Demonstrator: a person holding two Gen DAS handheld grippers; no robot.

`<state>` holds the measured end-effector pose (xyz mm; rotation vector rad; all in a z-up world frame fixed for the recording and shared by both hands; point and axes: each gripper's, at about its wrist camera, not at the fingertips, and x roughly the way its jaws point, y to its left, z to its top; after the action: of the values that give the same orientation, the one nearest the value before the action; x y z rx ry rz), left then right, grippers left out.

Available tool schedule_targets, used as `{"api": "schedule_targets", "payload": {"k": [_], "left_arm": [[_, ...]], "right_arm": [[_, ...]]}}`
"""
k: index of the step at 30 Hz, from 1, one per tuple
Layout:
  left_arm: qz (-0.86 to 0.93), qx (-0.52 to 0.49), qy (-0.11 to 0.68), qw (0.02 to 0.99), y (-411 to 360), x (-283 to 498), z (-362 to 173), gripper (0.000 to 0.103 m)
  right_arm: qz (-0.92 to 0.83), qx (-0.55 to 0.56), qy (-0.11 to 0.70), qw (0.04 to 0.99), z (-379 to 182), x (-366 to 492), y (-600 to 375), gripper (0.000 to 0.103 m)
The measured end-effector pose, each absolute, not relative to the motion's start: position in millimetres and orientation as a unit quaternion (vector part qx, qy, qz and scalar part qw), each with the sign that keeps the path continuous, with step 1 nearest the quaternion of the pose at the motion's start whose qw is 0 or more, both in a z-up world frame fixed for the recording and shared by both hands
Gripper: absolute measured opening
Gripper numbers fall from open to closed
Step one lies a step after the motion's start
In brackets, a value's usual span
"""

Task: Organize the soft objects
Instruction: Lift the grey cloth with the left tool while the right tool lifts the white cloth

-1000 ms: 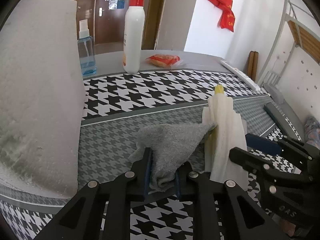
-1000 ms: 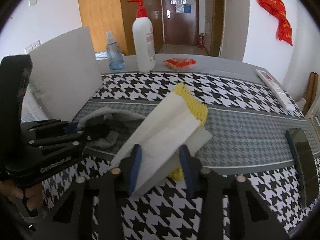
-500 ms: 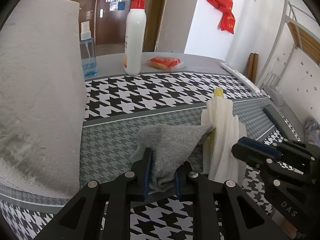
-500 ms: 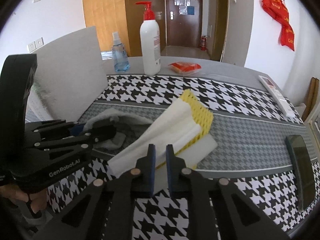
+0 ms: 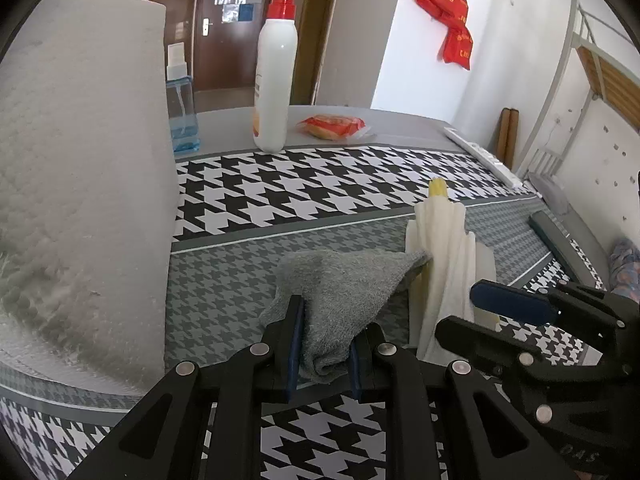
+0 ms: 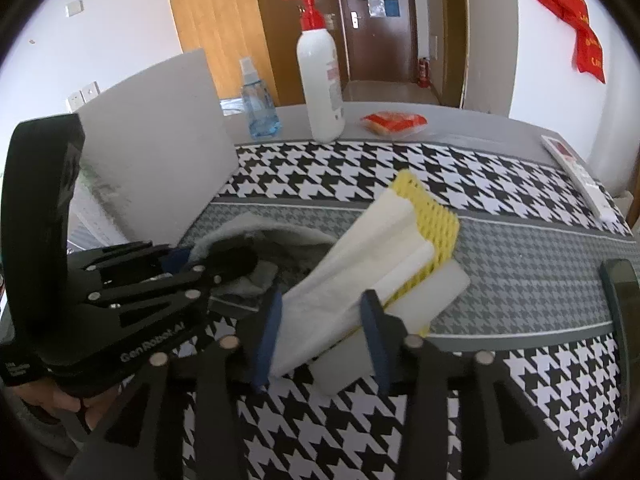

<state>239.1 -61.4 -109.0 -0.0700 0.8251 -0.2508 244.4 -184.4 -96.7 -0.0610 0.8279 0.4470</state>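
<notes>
Grey cloth (image 5: 344,300) bunched beside white/yellow cloths (image 6: 384,256).

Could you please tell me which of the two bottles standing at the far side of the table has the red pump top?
The tall white plastic bottle; the small clear blue spray bottle beside it has a pale nozzle instead.

grey towel (image 5: 344,292), white-and-yellow cloths (image 6: 384,248), black-and-white houndstooth tablecloth (image 5: 304,192)

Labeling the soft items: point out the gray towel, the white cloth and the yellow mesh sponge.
gray towel (image 5: 344,280), left wrist view, middle of its raised fold.
white cloth (image 6: 352,276), right wrist view, center of the folded layers.
yellow mesh sponge (image 6: 438,226), right wrist view, exposed netted end.
</notes>
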Motion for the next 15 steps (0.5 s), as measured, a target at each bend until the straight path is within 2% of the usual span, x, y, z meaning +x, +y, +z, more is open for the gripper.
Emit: {"api": "schedule_targets", "payload": {"k": [5, 8, 15], "left_arm": [[-0.119, -0.035, 0.396, 0.910, -59.9, 238.5, -108.4, 0.020], [-0.115, -0.035, 0.399, 0.909, -59.6, 239.8, -109.5, 0.020], [-0.115, -0.040, 0.401, 0.908, -58.6, 240.3, -110.0, 0.020]], "right_arm": [[0.215, -0.034, 0.406, 0.888, -101.4, 249.1, -178.9, 0.047], [0.215, -0.038, 0.405, 0.888, -101.4, 250.6, -176.2, 0.052], [0.220, -0.041, 0.410, 0.884, -104.0, 253.0, -175.4, 0.052]]}}
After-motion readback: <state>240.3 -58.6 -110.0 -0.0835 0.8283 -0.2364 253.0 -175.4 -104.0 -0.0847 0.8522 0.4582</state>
